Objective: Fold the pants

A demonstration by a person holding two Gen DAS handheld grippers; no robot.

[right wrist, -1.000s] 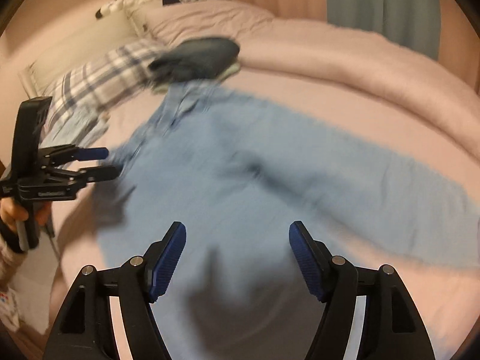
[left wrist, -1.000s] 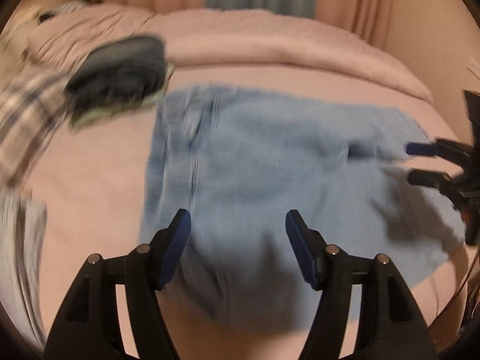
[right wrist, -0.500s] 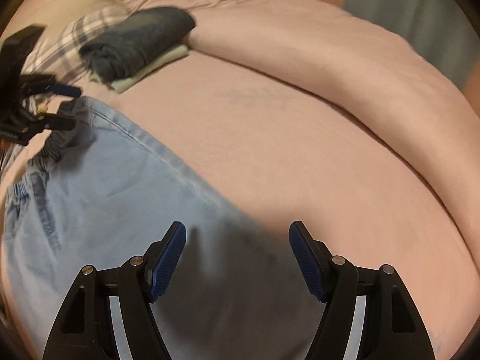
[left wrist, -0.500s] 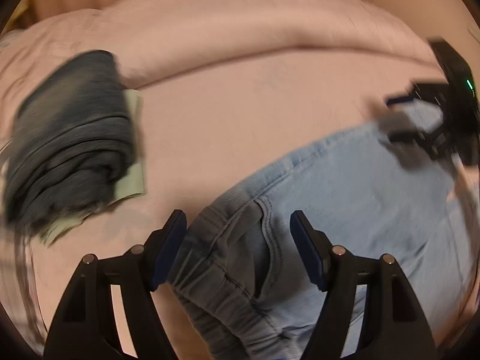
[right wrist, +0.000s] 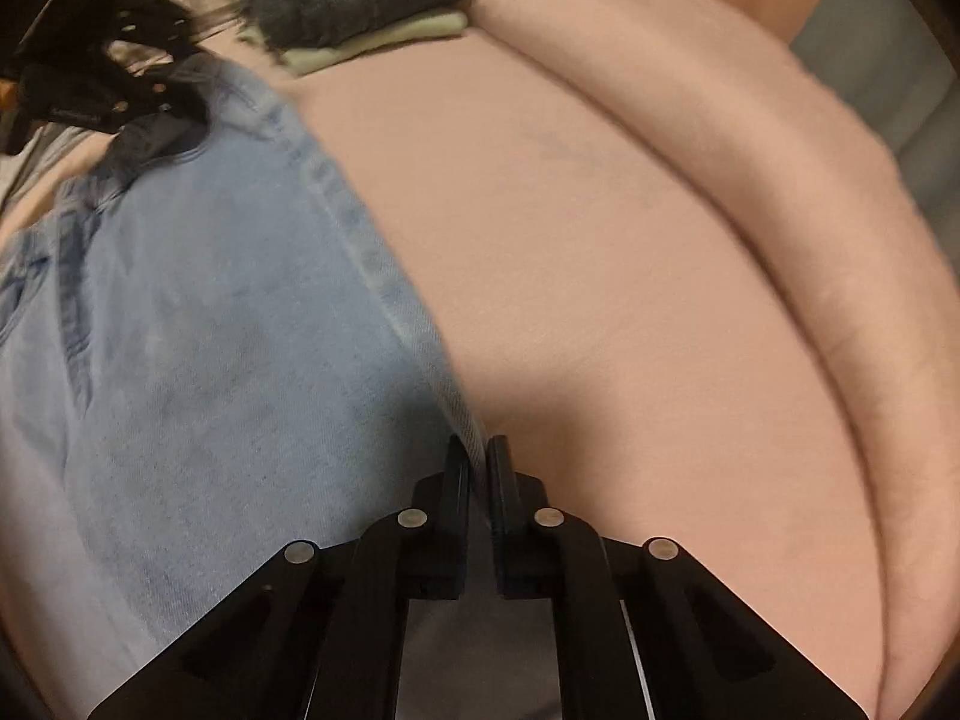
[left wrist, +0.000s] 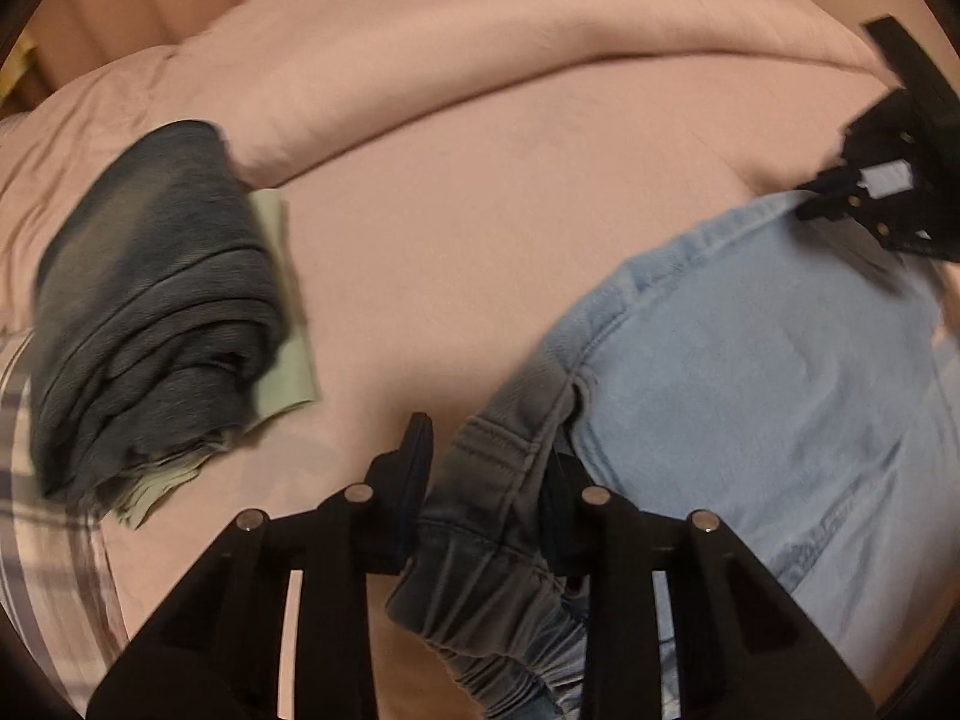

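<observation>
Your left claw [left wrist: 486, 480] has just been closing, and its jaws now clamp the bunched elastic waistband corner of the light blue pants [left wrist: 750, 372]; the denim fills the gap between the pads. Your right claw [right wrist: 478, 468] has also just closed, and it is clenched tight on the seamed side edge of the pants [right wrist: 198, 324], with a thin fold of cloth pinched between the pads.

The pants lie flat on the pink bed sheet [left wrist: 456, 228]. In the left wrist view the waistband end sits at the near edge under your left claw, and the cloth runs right and away toward the right claw [left wrist: 840, 204], which shows at the far right on the same top edge. In the right wrist view the outer seam runs as a long diagonal from your claw at the near centre up to the far left, where the left claw [right wrist: 180, 102] sits on the waistband. So the long axis follows that seam, waistband on the left and legs toward the right; the leg ends are out of frame.

A folded dark grey garment [left wrist: 150, 312] rests on a folded pale green one [left wrist: 282, 354], left of the pants and apart from them. A rolled pink duvet [right wrist: 720, 138] borders the far side of the sheet. Plaid cloth [left wrist: 36, 540] shows at the left edge.
</observation>
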